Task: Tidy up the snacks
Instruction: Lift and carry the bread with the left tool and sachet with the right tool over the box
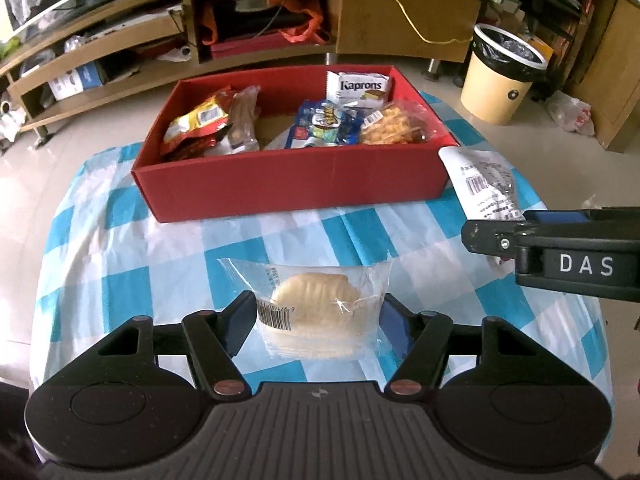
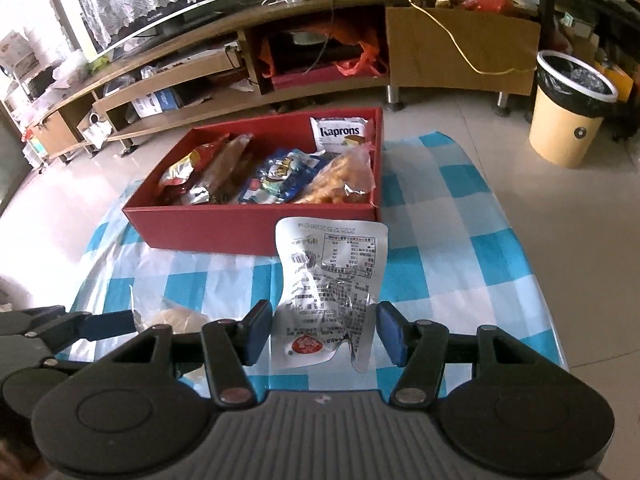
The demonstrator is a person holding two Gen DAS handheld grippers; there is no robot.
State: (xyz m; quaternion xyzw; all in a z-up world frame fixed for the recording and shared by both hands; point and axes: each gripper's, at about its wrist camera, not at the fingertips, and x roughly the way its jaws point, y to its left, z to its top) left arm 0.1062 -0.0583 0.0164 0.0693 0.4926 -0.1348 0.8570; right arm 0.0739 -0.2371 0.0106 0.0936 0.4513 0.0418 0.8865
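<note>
Here, the right gripper (image 2: pixel 324 332) pinches a silver pouch (image 2: pixel 332 280), lifted toward the red box (image 2: pixel 256 224); the left gripper (image 1: pixel 318 316) straddles a wrapped bun (image 1: pixel 316 312), its grip uncertain.

A box (image 1: pixel 288 184) sits on the bench (image 1: pixel 120 248) toward its far edge, with snack packets (image 1: pixel 320 124) lying inside it. Nearer, at mid-bench, a wrapped bun (image 1: pixel 316 312) lies flat. Right of the bun, a sachet (image 2: pixel 332 284) hangs before the box's right front corner. A bin (image 1: pixel 496 84) stands on the floor beyond the bench's far right corner.
</note>
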